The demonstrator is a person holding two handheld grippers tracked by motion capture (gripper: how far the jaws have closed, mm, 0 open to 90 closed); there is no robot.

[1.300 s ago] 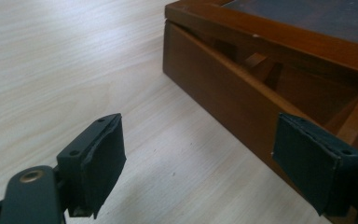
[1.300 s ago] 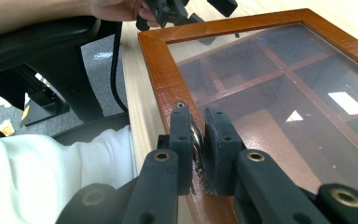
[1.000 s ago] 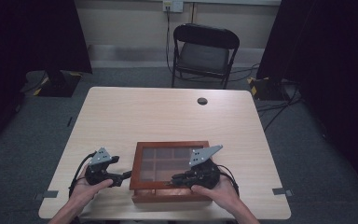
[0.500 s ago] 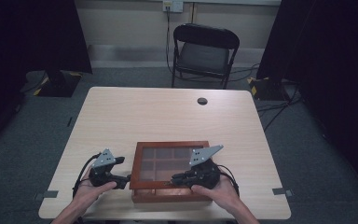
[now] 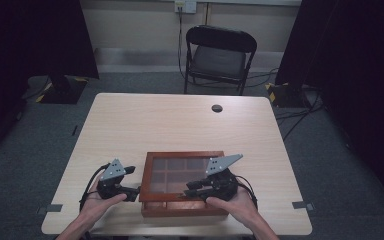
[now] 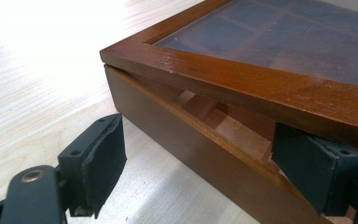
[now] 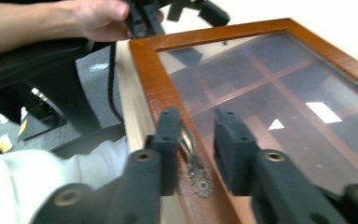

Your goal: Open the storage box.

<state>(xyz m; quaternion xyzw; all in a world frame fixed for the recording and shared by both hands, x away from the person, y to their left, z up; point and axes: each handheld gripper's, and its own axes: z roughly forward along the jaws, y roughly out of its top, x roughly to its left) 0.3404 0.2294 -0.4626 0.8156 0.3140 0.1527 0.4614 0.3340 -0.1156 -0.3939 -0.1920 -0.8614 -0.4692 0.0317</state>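
Observation:
A brown wooden box with a glass lid sits near the table's front edge. In the left gripper view the lid stands slightly raised off the base, and the gap widens toward the right. My left gripper is open at the box's left side; one pad is over the table and the other sits at the gap. My right gripper lies along the lid's front rail. Its jaws stand apart on either side of a brass clasp.
The light wood table has a black round grommet at the back. A black folding chair stands beyond the far edge. Hands hold both grippers at the front edge, and the left hand shows in the right gripper view.
My left gripper has edged right, up to the box's left side. The right gripper and the box have hardly moved.

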